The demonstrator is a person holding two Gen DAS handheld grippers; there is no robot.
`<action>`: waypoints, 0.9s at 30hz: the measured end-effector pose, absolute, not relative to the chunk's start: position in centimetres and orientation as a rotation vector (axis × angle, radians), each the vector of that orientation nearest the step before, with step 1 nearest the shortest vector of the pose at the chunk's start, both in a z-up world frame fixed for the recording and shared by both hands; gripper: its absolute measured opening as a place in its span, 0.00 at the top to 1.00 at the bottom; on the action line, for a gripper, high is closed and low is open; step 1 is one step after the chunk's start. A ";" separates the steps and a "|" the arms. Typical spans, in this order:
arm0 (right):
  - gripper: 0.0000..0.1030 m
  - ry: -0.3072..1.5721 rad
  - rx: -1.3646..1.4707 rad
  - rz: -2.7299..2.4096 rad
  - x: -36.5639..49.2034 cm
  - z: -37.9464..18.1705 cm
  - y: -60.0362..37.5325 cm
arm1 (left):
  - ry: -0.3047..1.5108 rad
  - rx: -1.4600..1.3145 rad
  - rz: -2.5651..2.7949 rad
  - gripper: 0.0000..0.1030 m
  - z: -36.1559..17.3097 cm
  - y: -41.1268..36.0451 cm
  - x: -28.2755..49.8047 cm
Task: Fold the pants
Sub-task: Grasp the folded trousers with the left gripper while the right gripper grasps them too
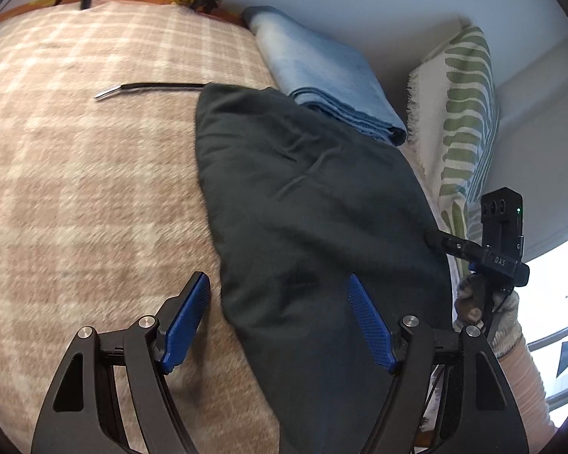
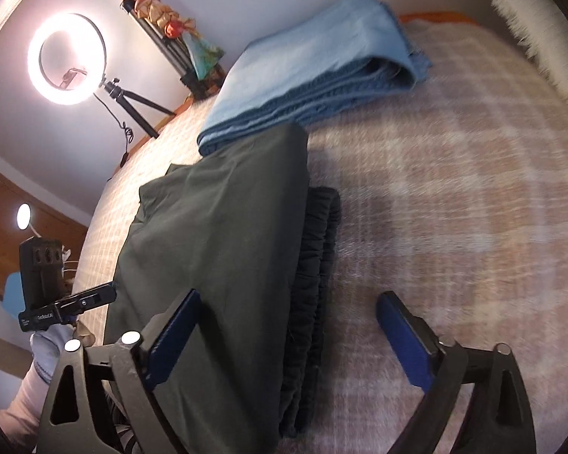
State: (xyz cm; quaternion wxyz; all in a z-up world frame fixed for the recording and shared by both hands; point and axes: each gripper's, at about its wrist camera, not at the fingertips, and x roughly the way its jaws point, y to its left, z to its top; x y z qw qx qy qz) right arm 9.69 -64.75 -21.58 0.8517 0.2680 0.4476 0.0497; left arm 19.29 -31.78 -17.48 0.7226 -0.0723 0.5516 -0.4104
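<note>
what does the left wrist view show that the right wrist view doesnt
Only the left wrist view shows the green-striped pillow and a black cord on the bed. Only the right wrist view shows the ring light and the pants' gathered waistband. Both show the dark pants, the folded blue blanket, the plaid bedcover and open tongs.
</note>
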 end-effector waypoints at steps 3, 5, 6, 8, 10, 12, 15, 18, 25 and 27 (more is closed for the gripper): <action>0.24 0.918 0.584 0.159 10.1 -21.8 -64.5 | 1.213 -0.175 -0.921 0.29 -17.6 -32.3 19.8; 0.29 0.912 0.599 0.179 10.4 -22.1 -64.2 | 1.205 -0.181 -0.933 0.31 -17.7 -32.6 20.0; 0.29 0.907 0.588 0.181 10.5 -22.1 -64.0 | 1.199 -0.185 -0.935 0.33 -17.7 -32.8 20.1; 0.35 0.897 0.587 0.183 10.6 -22.1 -63.9 | 1.197 -0.192 -0.928 0.45 -17.9 -33.2 20.4; 0.46 0.886 0.608 0.174 10.7 -22.2 -64.0 | 1.199 -0.204 -0.922 0.55 -18.0 -33.5 20.6; 0.52 0.879 0.624 0.167 10.5 -22.4 -64.3 | 1.200 -0.191 -0.924 0.62 -18.1 -34.0 20.6; 0.56 0.877 0.629 0.167 10.3 -22.3 -64.4 | 1.184 -0.146 -0.918 0.71 -17.9 -34.6 20.3; 0.52 0.881 0.594 0.172 10.1 -22.2 -64.5 | 1.176 -0.133 -0.915 0.74 -17.9 -34.9 20.3; 0.61 0.872 0.561 0.154 10.9 -21.7 -62.4 | 1.140 -0.103 -0.889 0.86 -17.6 -35.4 20.1; 0.72 0.854 0.562 0.149 10.7 -21.1 -62.3 | 1.127 -0.103 -0.891 0.88 -17.1 -35.4 20.0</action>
